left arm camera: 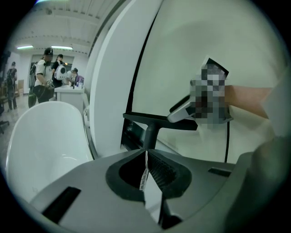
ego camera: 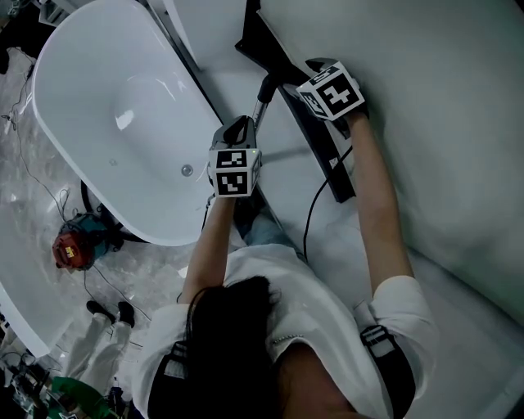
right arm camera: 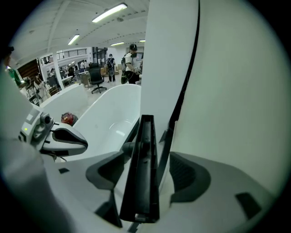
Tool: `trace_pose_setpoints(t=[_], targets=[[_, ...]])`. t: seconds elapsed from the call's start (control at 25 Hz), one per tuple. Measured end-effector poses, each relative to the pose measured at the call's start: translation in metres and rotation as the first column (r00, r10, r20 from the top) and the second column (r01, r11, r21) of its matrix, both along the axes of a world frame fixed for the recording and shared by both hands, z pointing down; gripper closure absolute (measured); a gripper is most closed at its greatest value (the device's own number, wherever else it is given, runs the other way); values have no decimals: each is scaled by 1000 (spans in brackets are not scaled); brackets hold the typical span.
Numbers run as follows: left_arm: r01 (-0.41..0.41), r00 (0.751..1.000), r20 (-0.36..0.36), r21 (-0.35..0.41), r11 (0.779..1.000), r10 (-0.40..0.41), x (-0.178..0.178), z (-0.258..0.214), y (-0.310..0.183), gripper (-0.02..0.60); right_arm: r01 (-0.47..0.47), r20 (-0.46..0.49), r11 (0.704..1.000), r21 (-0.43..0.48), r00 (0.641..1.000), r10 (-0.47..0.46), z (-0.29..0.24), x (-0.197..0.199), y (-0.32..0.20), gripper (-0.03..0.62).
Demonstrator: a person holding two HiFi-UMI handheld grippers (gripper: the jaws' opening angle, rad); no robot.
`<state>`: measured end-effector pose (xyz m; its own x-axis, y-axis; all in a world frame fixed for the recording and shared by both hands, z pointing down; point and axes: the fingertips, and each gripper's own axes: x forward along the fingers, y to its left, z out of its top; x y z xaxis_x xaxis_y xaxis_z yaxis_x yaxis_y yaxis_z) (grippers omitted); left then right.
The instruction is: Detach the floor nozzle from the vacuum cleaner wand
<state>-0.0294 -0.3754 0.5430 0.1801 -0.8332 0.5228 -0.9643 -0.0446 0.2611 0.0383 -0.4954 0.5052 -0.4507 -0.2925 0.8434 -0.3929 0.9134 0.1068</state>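
Arms [ego camera: 381,204] outstretched, left tongs [left arm camera: 145,151] clamp the wand [ego camera: 260,102], right tongs [right arm camera: 148,172] gape astride the floor nozzle [right arm camera: 144,145].

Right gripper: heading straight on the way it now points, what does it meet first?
The long black plastic floor nozzle, standing between the right gripper's open tongs, though depth is unclear.

I am standing in a big open work hall, like a lab. Long lights [right arm camera: 109,12] are shining on the high ceiling. A white bathtub [ego camera: 82,82] is sitting on the floor. People [right arm camera: 132,61] are standing far off by an office chair [right arm camera: 96,76].
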Motion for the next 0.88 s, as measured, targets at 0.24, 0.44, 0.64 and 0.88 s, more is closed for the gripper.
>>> trace_pose_setpoints(t=[0.24,0.44,0.64,0.88], targets=[[-3,1000,-6,-7,1000,3,0,4,-3,575,29,-45,998,-53,999,-31,11,-3,-6,275],[7,1000,-19,-12,1000,-7,-2,4,-2,575,59,-72,995,-85,995,-65,21,-6,-7,269],[8,1000,-22,-8,1000,-9,-1,3,-4,575,100,-140,989,-110,984,-115,31,-3,-6,269],[9,999,-31,-17,1000,-10,-2,9,-3,575,135,-193,984,-120,969,-157,46,-10,-8,269]])
